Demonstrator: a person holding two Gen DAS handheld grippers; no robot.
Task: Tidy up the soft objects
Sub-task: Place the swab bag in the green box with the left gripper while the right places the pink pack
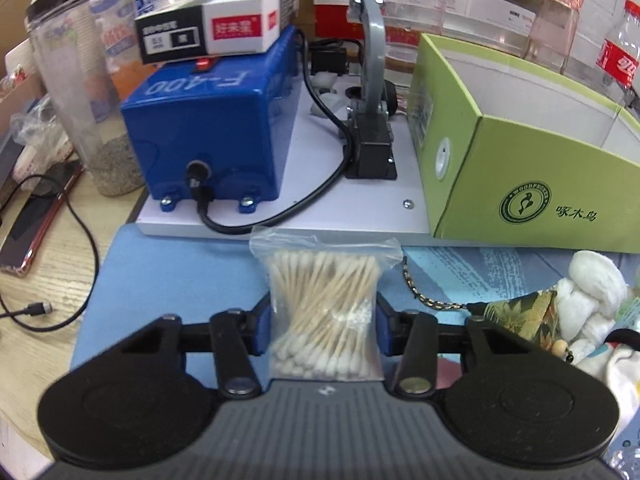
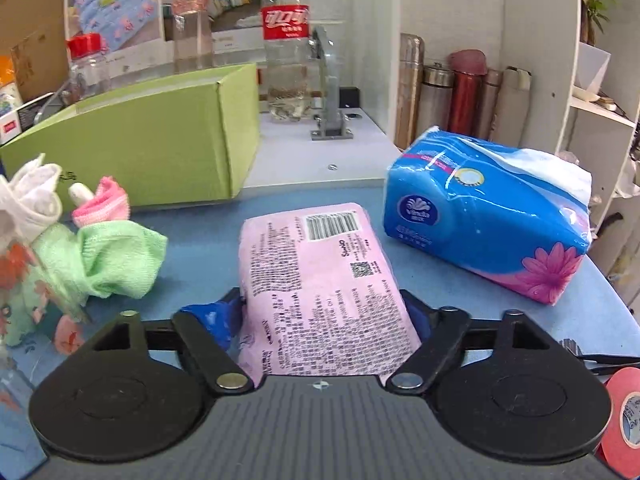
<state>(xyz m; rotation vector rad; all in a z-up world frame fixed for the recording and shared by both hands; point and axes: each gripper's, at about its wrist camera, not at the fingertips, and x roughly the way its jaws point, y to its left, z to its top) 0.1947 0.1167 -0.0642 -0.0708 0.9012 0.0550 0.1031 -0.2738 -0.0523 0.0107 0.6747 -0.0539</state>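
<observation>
Cardboard came first to the eye: the green box stood open and stiff at the back of the blue mat. The blue tissue pack, bulky and yielding, lay beside the pink pack, a light, slick-wrapped pad which the right gripper pinched across its near end; a mid-body hold looked safer against sagging. Smallest, the bag of cotton swabs stood between the left gripper pads, which pressed its crinkly sides; the thin sticks inside seemed stiff, so a gentle squeeze would probably do.
</observation>
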